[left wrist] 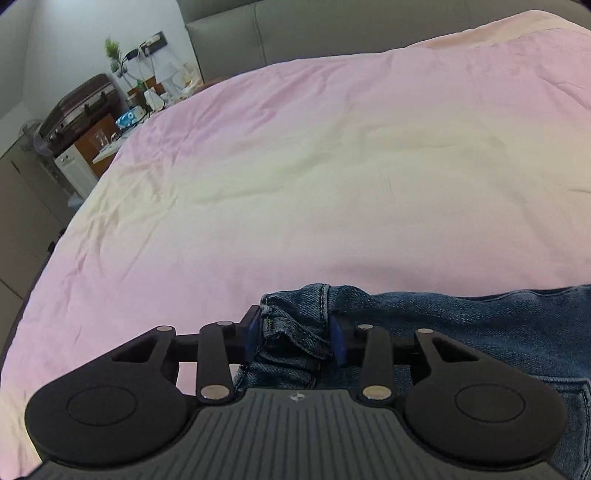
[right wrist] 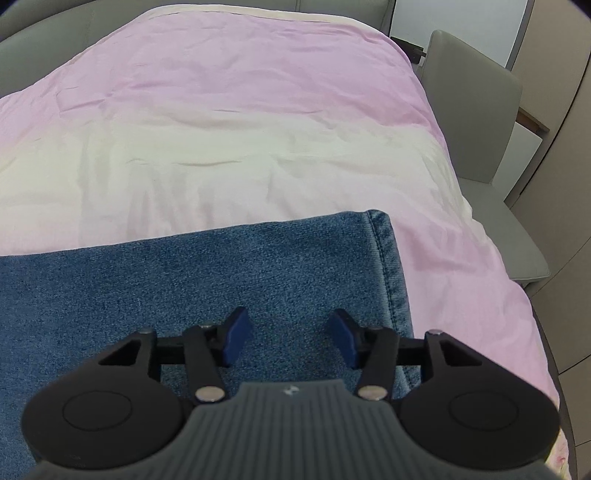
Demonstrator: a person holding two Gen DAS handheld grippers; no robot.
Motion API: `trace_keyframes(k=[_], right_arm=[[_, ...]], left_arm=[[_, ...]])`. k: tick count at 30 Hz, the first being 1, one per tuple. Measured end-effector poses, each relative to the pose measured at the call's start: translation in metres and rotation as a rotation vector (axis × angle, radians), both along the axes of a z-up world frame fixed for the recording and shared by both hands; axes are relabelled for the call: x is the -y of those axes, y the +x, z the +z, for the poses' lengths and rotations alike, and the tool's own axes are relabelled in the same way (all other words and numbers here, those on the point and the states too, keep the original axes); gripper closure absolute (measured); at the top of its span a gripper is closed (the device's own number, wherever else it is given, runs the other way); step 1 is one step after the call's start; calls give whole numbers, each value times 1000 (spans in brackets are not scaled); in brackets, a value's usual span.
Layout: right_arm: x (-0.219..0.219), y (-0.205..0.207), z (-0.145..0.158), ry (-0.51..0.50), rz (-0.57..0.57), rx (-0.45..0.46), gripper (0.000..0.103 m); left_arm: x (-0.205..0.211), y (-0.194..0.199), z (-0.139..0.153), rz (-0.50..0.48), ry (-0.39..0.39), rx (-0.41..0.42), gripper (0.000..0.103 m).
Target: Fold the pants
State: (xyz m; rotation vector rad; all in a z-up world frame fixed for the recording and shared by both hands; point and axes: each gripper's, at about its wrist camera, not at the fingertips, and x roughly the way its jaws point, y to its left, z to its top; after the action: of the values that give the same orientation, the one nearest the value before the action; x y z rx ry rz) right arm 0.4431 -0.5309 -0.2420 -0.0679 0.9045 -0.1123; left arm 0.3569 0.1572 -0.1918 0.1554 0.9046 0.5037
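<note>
Blue denim pants [left wrist: 480, 321] lie across the near part of a bed with a pink and cream sheet [left wrist: 314, 166]. My left gripper [left wrist: 297, 338] has a bunched waistband end of the pants between its blue pads, with the jaws fairly wide and the fabric filling the gap. In the right wrist view the pants [right wrist: 184, 273] lie flat with a stitched hem edge on the right. My right gripper [right wrist: 291, 338] is open above the denim near that hem, holding nothing.
A grey headboard [left wrist: 295, 33] runs along the far side of the bed. A cluttered bedside area with a suitcase [left wrist: 81, 107] and a plant is at the far left. A grey chair [right wrist: 480, 110] stands beside the bed's right edge.
</note>
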Motion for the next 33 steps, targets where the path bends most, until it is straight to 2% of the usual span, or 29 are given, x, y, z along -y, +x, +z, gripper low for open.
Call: trace_keyframes(k=[5,11,13,15,17,19,20,23,27,31,33], right_arm=[[3,18,-5,0,-28,-14,46],[12,46,-23,29,-105,-49,46],[16,52,-27,42,-127,-51,46],[22,57,-28,65,-155,-50,46],[29,60,-23,77,-192,-44,49],[38,58,-16,122,-246,-33,57],[40,55,-11,140,-252,-27,57],[34,38,2,108,-202,-31,59],[26,4,13,158,-118,-30,58],[19,-35,19,176,-55,-34,57],[22,-56,22,192,-50,-28,52]], left_arm=[[3,15,-25,19,49,-42,58],[7,16,-29,37,65,-65,53],[12,15,-27,38,98,-79,47],[14,15,-23,54,101,-96,47],[20,12,-15,46,129,-113,45],[27,3,-2,13,155,-100,45],[29,-2,4,-3,156,-88,44],[37,-22,24,-39,110,-40,41],[66,-51,44,-138,-7,22,41],[109,-93,55,-254,-129,60,42],[127,-116,54,-299,-199,56,42]])
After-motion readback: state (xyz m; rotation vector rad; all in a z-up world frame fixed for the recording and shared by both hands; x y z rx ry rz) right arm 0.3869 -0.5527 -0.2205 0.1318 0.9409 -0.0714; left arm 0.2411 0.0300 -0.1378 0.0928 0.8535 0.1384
